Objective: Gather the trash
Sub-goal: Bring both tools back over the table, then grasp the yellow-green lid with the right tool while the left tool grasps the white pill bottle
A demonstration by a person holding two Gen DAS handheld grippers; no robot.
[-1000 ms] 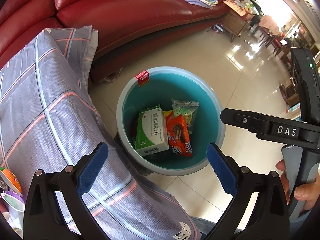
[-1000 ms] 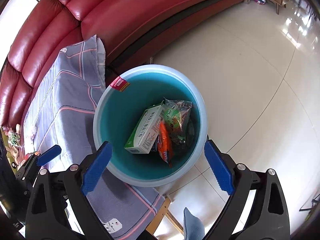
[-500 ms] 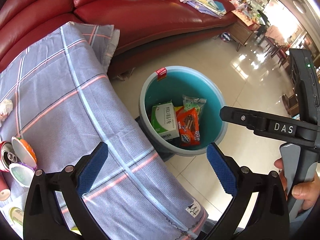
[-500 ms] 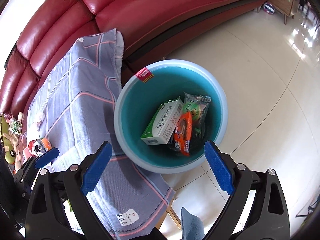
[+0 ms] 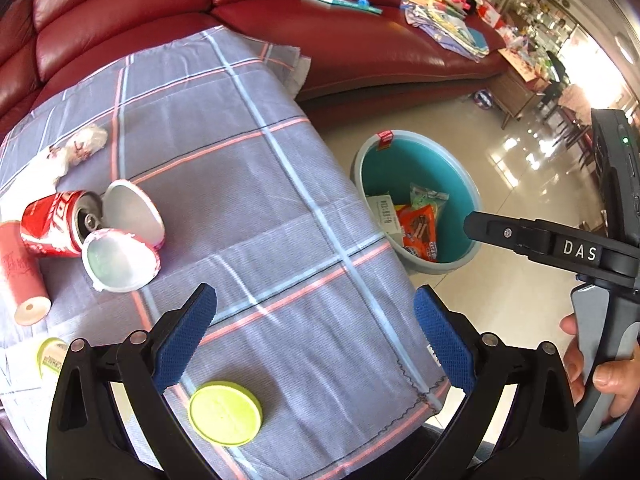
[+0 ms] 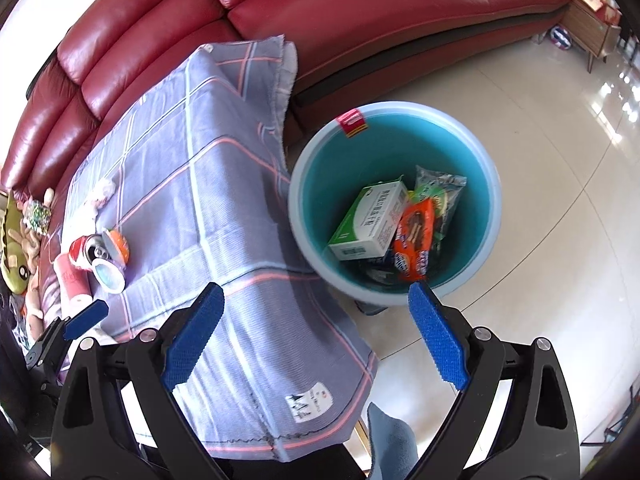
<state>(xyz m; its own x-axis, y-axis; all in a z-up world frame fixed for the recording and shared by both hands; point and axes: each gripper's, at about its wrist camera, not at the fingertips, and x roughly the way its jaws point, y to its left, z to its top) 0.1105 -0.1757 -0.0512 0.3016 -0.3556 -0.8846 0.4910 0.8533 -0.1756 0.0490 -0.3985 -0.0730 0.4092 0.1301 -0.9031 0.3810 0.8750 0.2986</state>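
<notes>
Bin right of table; cups seemingly touch can.

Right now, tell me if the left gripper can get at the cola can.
Probably yes. The left gripper is open and empty over the cloth, but two empty cups lie against the cola can on its near side, so come from above.

grey-lilac tablecloth with pink and pale-blue checks; red can (white lettering); lime-green lid; teal bin; dark red sofa.
</notes>
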